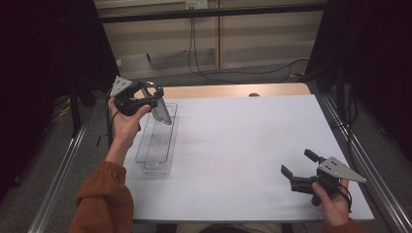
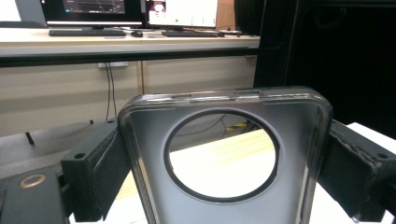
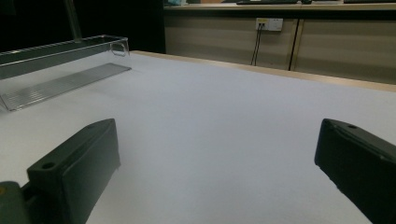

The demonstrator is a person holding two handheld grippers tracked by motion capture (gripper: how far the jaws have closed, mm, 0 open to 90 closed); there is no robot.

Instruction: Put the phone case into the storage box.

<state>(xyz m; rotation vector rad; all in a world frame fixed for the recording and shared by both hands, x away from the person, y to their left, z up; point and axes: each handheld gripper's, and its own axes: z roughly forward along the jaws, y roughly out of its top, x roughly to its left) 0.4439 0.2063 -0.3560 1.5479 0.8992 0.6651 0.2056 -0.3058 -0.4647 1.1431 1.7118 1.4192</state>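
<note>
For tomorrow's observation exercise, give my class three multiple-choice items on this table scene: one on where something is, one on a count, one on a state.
1. Where does the clear tray stand?
A. at the table's left side
B. at the table's right edge
C. on the floor

2. How many round cut-outs does the phone case have?
A. none
B. one
C. three

3. What state is the right claw in?
A. shut on the tray
B. shut on the case
C. open, holding nothing

Answers:
1. A, since the high view shows the tray on the white table cover near its left edge.
2. B, since the left gripper view shows a single large circular opening.
3. C, since its jaws stand wide apart over bare cover, while the left claw clamps the case.
</note>
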